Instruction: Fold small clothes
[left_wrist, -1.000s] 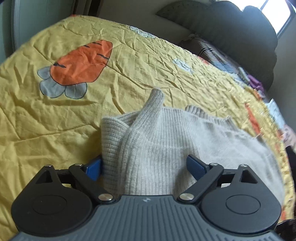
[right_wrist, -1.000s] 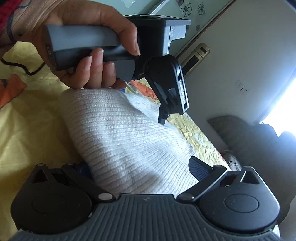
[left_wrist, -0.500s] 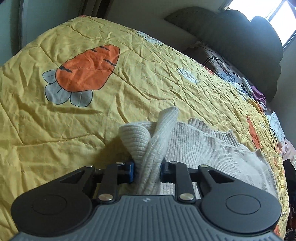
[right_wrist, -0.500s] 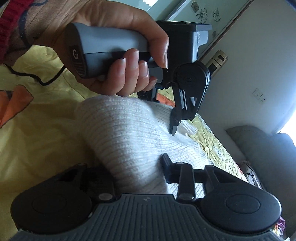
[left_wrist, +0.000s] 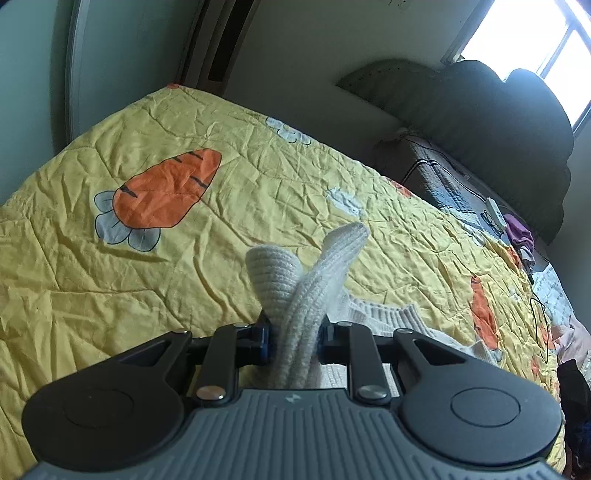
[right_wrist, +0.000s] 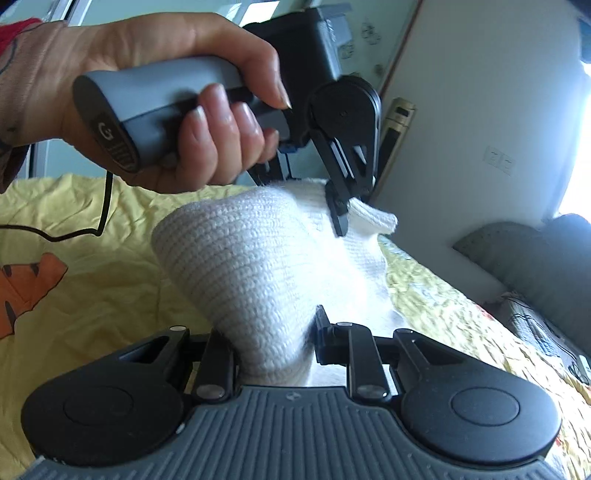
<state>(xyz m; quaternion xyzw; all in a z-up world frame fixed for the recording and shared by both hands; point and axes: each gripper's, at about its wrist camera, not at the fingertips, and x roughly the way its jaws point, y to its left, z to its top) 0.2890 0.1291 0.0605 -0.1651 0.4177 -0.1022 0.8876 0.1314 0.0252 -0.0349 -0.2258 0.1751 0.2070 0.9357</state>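
Observation:
A cream ribbed knit sweater (left_wrist: 295, 295) lies on a yellow carrot-print quilt (left_wrist: 110, 288). My left gripper (left_wrist: 293, 338) is shut on a bunched fold of it, lifted off the quilt, with a cuff sticking up past the jaws. My right gripper (right_wrist: 275, 341) is shut on another part of the same sweater (right_wrist: 251, 266). The cloth spans between the two. In the right wrist view the left gripper (right_wrist: 341, 210), held in a bare hand (right_wrist: 177, 125), shows above and behind, clamped on the sweater's far edge.
The quilt covers the bed out to its left and far edges. A dark green headboard (left_wrist: 480, 110) and a patterned pillow (left_wrist: 436, 177) stand at the far right. Glasses and clothes (left_wrist: 517, 232) lie by the bed's right edge. A black cable (right_wrist: 74, 229) trails on the quilt.
Both grippers went from open around the sweater to shut on it. They have since lifted it, so the cloth hangs bunched between them above the quilt.

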